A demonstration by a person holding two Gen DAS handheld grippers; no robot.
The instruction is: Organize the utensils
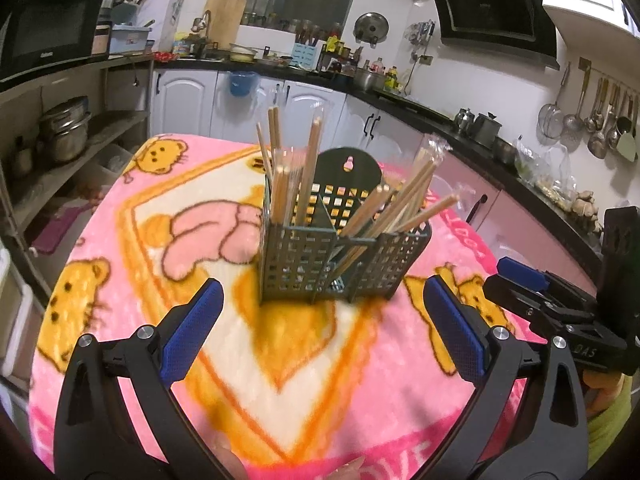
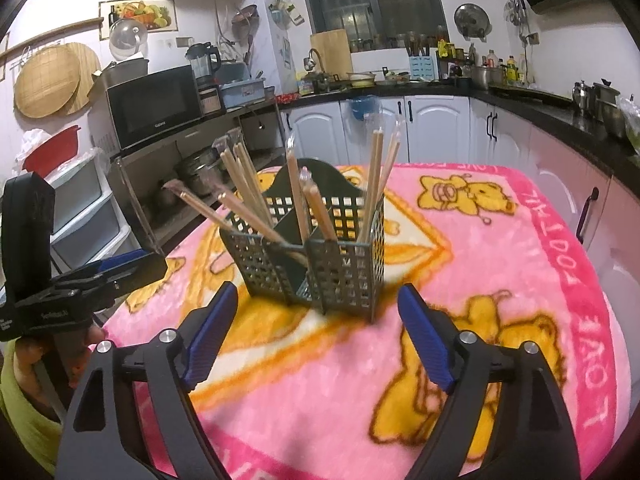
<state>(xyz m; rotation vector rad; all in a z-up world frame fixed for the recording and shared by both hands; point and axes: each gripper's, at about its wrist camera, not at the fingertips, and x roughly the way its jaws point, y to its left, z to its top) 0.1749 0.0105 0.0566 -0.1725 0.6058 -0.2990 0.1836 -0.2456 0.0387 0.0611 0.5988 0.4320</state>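
Chopsticks (image 1: 304, 168) stand sorted in green caddy (image 1: 344, 268), mid bench (image 1: 280, 380), on pink blanket. Left tool (image 1: 323, 322) and right tool (image 2: 316, 320) both released, empty, near side of caddy. Judgement: task nearly finished; withdraw straight back, avoid leaning sticks on caddy's right.

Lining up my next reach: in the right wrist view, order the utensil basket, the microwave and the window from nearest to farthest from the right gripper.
Measured from the right gripper, whose jaws stand open and empty:
1. Utensil basket, just ahead on the pink blanket, holding chopsticks.
2. Microwave, on the shelf to the left.
3. Window, on the back wall, above the counter.
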